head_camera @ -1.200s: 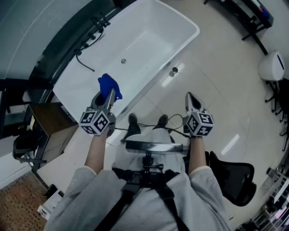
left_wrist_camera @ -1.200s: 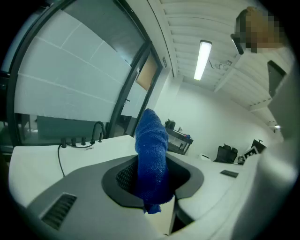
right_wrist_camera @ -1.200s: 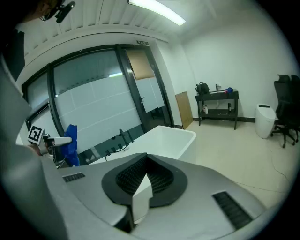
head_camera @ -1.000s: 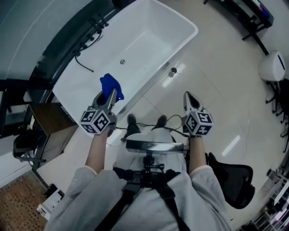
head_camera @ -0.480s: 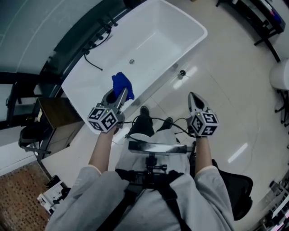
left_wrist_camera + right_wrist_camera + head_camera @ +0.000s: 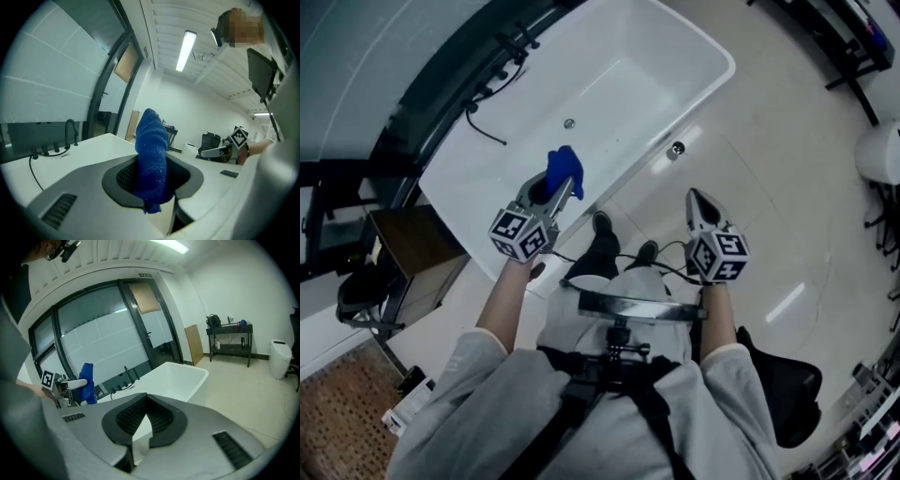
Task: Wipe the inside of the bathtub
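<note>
The print that shows is the black-and-white square pattern on each gripper's marker cube; it carries no readable words.

The bathtub (image 6: pixel 628 66) is a plain white free-standing tub, long and rounded at the corners, standing slantwise on a pale tiled floor (image 6: pixel 769 187). A small round drain (image 6: pixel 569 123) sits in its bottom, and a dark hose (image 6: pixel 483 117) curls over its far rim by the black taps.

The left gripper (image 6: pixel 555 192) has its fingers closed on a blue cloth (image 6: pixel 564 166), a nubbly towelling bundle. The cloth stands up past the fingertips, and a short tail hangs below them. In the head view the cloth sits over the tub's inside, close to the near long wall. Whether it touches the tub cannot be told.

The right gripper (image 6: pixel 696 199) is held over the floor beside the tub, well apart from it. Its fingers meet at the tips with nothing between them.

The left gripper view alone shows a ceiling light strip (image 6: pixel 185 49). The right gripper view alone shows the tub's outer side, a glass partition (image 6: pixel 108 343) behind it, a black side table (image 6: pixel 228 336) against the far wall, and a white bin (image 6: pixel 280 357).
</note>
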### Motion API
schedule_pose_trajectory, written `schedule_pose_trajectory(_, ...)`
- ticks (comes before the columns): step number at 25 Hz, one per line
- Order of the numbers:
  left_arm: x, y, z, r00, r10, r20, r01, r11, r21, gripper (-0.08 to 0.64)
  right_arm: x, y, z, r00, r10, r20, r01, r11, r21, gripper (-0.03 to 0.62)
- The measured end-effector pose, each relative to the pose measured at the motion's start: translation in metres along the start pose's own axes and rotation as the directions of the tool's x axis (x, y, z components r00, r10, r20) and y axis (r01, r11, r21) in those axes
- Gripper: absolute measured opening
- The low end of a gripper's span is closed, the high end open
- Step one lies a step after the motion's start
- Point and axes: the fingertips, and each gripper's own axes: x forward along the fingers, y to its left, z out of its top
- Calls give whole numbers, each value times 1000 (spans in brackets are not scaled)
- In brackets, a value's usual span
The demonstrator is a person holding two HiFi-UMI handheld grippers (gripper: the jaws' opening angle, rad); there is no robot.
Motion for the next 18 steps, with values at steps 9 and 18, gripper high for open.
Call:
schedule_pose_trajectory(9,31,54,-11,990,-123,-64,129,986,108,121,59,29,16,999,-22,-46,21,999,-27,9)
schedule_pose_trajectory(18,67,91,-63,956,-250,-153,272,950,150,121,117,30,20,994,-80,-78,74,994,-75,9)
